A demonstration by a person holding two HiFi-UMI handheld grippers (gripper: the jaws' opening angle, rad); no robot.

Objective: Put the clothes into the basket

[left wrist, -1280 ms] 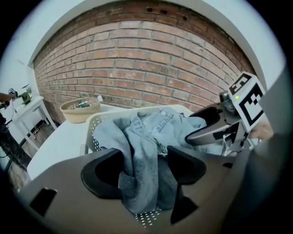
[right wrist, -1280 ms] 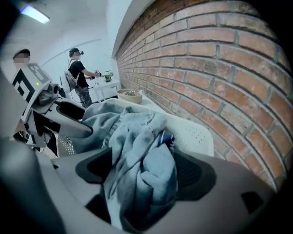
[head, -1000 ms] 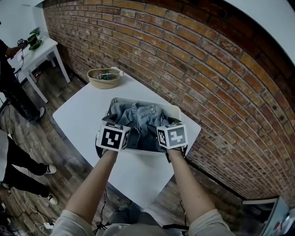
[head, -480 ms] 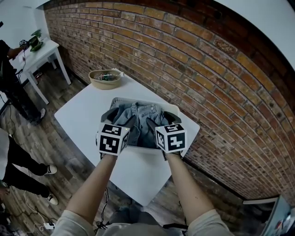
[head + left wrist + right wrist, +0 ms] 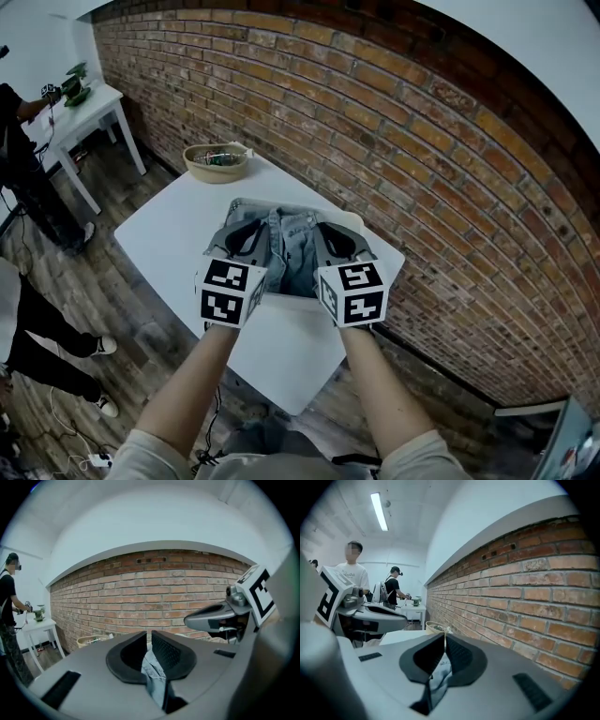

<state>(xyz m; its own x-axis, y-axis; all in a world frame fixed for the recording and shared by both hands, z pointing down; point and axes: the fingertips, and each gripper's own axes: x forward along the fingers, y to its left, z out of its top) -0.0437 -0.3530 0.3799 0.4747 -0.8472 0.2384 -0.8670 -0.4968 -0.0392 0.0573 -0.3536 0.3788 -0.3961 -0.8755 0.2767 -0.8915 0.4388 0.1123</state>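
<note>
We hold the denim shirt (image 5: 291,248), which lies in the basket (image 5: 236,204) at the table's (image 5: 169,234) far edge. The left claw (image 5: 246,236) is closing on one fold and the right claw (image 5: 336,242) is clamped on another. It looks soft, limp and fairly heavy, so thick seams likely offer the surest hold.

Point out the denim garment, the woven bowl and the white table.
denim garment (image 5: 289,251), head view, middle of its cloth
woven bowl (image 5: 214,173), head view, near outer wall
white table (image 5: 167,234), head view, bare top, left part
</note>
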